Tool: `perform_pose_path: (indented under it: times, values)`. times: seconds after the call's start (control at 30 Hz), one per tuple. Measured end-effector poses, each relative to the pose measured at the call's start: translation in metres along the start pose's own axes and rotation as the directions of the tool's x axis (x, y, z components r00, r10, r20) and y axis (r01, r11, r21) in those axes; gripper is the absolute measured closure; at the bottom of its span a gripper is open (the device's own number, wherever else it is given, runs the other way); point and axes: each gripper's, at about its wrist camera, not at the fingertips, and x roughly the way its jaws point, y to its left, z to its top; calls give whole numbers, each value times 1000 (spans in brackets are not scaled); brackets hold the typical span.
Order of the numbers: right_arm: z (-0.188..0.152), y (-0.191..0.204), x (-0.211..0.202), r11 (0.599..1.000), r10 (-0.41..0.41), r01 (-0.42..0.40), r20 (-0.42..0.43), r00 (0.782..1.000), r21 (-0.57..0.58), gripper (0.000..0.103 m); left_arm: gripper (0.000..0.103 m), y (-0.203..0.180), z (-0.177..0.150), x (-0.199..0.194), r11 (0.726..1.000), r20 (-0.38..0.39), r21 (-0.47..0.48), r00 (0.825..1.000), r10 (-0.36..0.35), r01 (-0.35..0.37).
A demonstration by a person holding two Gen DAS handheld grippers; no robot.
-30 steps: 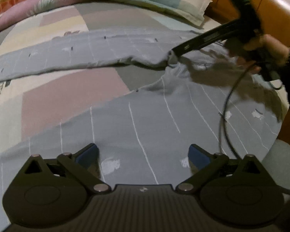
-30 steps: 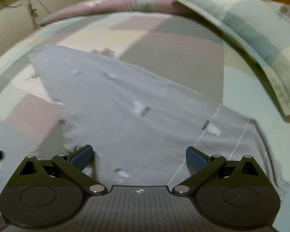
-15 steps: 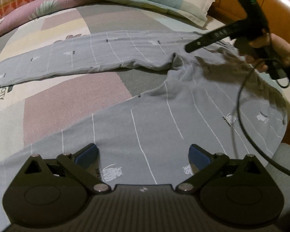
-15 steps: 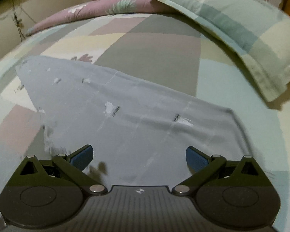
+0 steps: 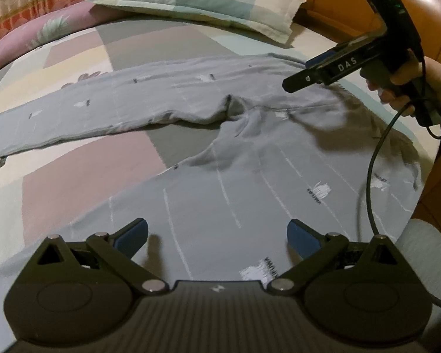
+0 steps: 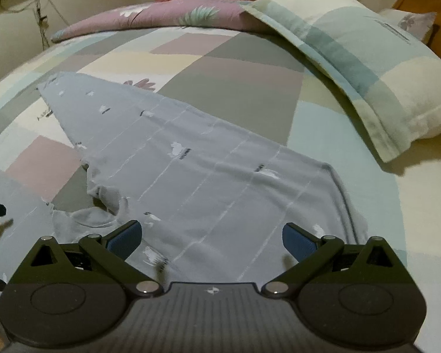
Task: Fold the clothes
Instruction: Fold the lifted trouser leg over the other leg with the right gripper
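Observation:
Grey pyjama trousers [image 5: 226,182] with thin white lines and small prints lie spread on the bed, the two legs splayed apart in a V. One leg [image 6: 208,170] stretches away in the right wrist view. My left gripper [image 5: 217,232] hovers open over the near leg, nothing between its blue pads. My right gripper [image 6: 210,234] is open above the waist end; in the left wrist view it shows from the side as a black tool [image 5: 338,67] held by a hand [image 5: 408,79] above the crotch area, clear of the cloth.
The bed has a pastel patchwork sheet [image 5: 82,164]. A checked pillow [image 5: 208,3] lies at the head, with a pink floral quilt [image 6: 161,17] behind. A wooden headboard [image 5: 426,3] is at right. A black cable [image 5: 376,164] hangs from the right gripper.
The right gripper has let go of the crotch fabric, lifted and pulled back towards the waist. The cloth has settled flat with a small ridge. The left gripper stays open over the near leg.

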Motion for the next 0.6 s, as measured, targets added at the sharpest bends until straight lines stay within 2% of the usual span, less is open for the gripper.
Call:
perform_pose_path:
  times: [0.1, 0.2, 0.37, 0.43, 0.5, 0.6]
  values:
    - [-8, -23, -14, 999, 19, -20, 42, 999, 44, 0, 3, -5, 3, 3, 1000, 1, 14, 1000, -10, 10]
    - [-22, -68, -30, 985, 38, -55, 104, 994, 164, 0, 3, -8, 5, 8, 1000, 3, 20, 1000, -24, 24]
    - [-46, -148, -31, 905, 80, -145, 174, 981, 399, 0, 3, -16, 11, 17, 998, -3, 32, 998, -55, 55]
    - [-53, -166, -21, 881, 98, -171, 184, 978, 441, 0, 3, -19, 12, 21, 997, -11, 42, 998, -64, 65]
    - [-60, -180, -7, 847, 156, -235, 199, 967, 477, 0, 3, -21, 14, 23, 996, -16, 46, 997, -76, 77]
    - [-59, -189, 7, 817, 236, -334, 256, 937, 469, 0, 3, -22, 15, 27, 994, -25, 45, 995, -97, 98]
